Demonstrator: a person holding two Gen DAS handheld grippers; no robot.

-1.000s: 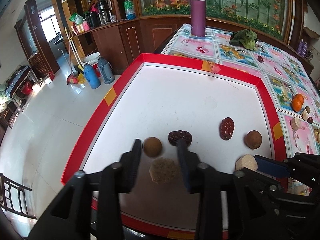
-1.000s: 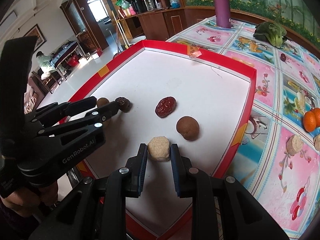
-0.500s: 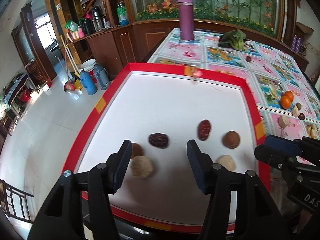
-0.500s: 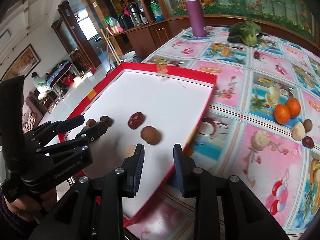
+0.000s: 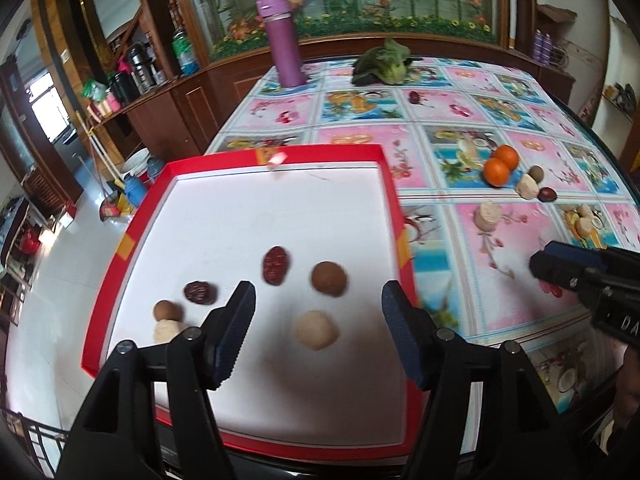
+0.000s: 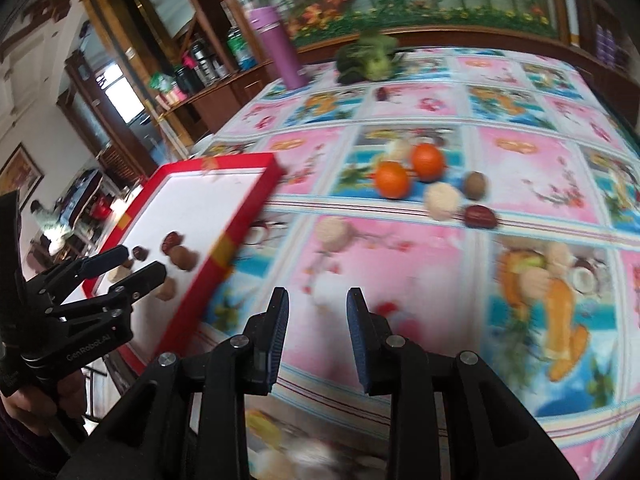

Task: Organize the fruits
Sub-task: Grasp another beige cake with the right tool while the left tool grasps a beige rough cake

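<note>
Black tongs (image 5: 318, 308), blue ribbed pads (image 5: 236, 328), silver screws.

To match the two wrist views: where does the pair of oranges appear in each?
Left wrist view: the oranges sit upper right on the tablecloth, right of the red tray.
Right wrist view: the oranges sit above centre, beyond the open right claw.
Shared landmark: the purple flask at the table's far end.
</note>
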